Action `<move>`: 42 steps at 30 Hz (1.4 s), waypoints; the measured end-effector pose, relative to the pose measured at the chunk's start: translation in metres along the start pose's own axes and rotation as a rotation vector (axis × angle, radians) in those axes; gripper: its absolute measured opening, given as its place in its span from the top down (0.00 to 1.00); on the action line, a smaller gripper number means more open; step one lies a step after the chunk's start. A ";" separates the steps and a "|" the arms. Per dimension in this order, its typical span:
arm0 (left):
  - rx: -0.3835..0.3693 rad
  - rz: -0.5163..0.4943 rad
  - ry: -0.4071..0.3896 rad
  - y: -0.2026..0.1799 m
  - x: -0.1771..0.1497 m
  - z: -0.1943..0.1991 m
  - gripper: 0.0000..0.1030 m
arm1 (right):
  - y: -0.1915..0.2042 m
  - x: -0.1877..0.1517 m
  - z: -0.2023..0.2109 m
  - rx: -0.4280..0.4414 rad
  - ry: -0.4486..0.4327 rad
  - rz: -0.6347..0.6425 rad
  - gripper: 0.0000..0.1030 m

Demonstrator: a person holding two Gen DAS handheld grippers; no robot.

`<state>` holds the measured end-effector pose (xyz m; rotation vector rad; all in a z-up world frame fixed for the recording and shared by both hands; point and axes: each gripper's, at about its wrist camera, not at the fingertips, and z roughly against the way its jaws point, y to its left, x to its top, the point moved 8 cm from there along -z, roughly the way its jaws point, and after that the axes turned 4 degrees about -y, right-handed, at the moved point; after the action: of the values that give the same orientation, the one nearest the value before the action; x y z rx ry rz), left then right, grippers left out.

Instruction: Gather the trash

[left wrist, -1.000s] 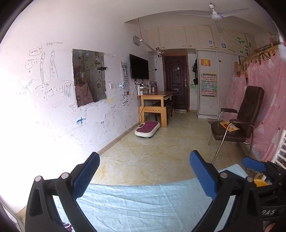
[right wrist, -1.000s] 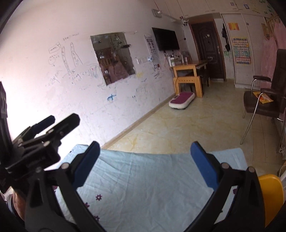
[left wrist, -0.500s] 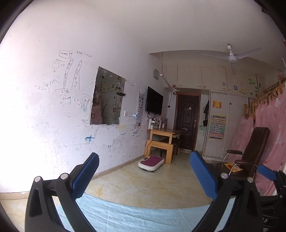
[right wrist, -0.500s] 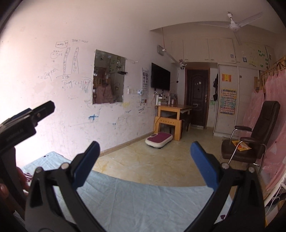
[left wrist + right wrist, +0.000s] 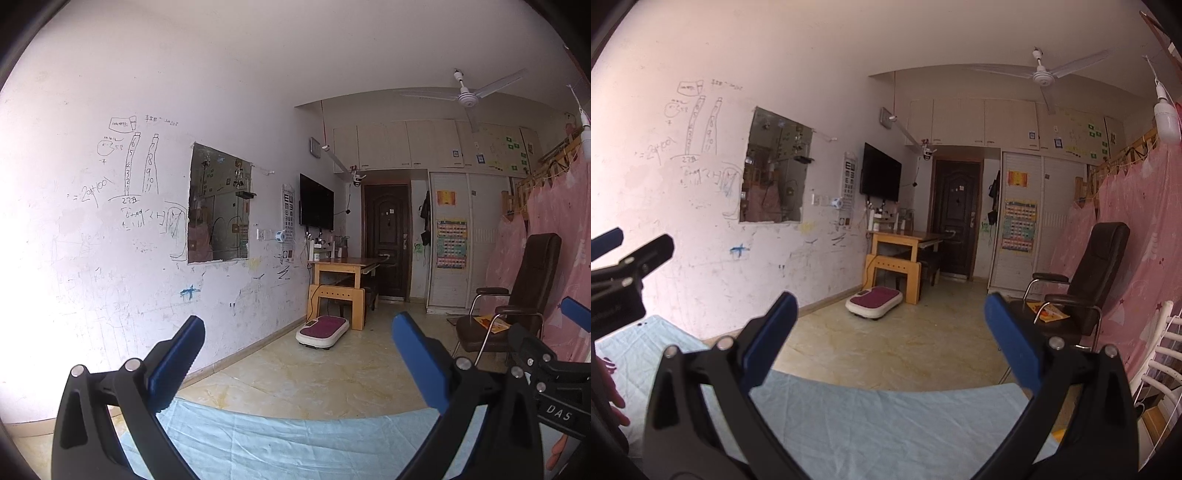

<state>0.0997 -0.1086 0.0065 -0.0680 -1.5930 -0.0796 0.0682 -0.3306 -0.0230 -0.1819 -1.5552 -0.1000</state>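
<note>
No trash shows in either view. My left gripper (image 5: pixel 297 338) is open and empty, raised above the far edge of a table covered in light blue cloth (image 5: pixel 295 443). My right gripper (image 5: pixel 886 317) is also open and empty, above the same cloth (image 5: pixel 886 424). Both point level across the room. The right gripper shows at the right edge of the left wrist view (image 5: pixel 546 354), and the left gripper shows at the left edge of the right wrist view (image 5: pixel 624 266).
A scribbled white wall (image 5: pixel 92 258) runs along the left. A dark armchair (image 5: pixel 1086 280) stands at the right by pink curtains (image 5: pixel 1137 236). A wooden desk (image 5: pixel 901 254) and a purple-topped scale (image 5: pixel 875 301) lie on the tiled floor ahead. A white chair back (image 5: pixel 1160 354) is near right.
Both grippers have tilted up from looking down at the cloth to looking level across the room. The yellow object at lower right has almost left view. Both stay open.
</note>
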 end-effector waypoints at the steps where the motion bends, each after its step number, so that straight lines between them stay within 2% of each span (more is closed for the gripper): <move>1: 0.005 -0.008 -0.002 -0.001 -0.001 0.000 0.06 | -0.001 -0.001 0.000 0.002 0.005 -0.004 0.05; 12: 0.013 -0.020 -0.025 -0.004 -0.002 0.001 0.06 | -0.007 -0.001 0.004 -0.020 -0.006 -0.029 0.05; 15: -0.005 -0.025 -0.038 -0.007 -0.001 0.004 0.06 | -0.003 -0.001 0.004 -0.016 -0.009 -0.017 0.05; 27: 0.000 -0.044 -0.035 -0.012 -0.001 0.003 0.06 | 0.000 -0.001 0.007 -0.011 -0.012 -0.006 0.05; 35: 0.033 -0.064 -0.017 -0.012 -0.001 -0.004 0.06 | 0.003 -0.002 0.005 -0.012 -0.005 -0.007 0.05; 42: 0.051 -0.034 -0.034 -0.007 0.001 0.001 0.06 | 0.003 -0.001 0.006 -0.009 -0.001 -0.006 0.05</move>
<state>0.0982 -0.1150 0.0073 -0.0026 -1.6296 -0.0649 0.0633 -0.3263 -0.0241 -0.1840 -1.5571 -0.1118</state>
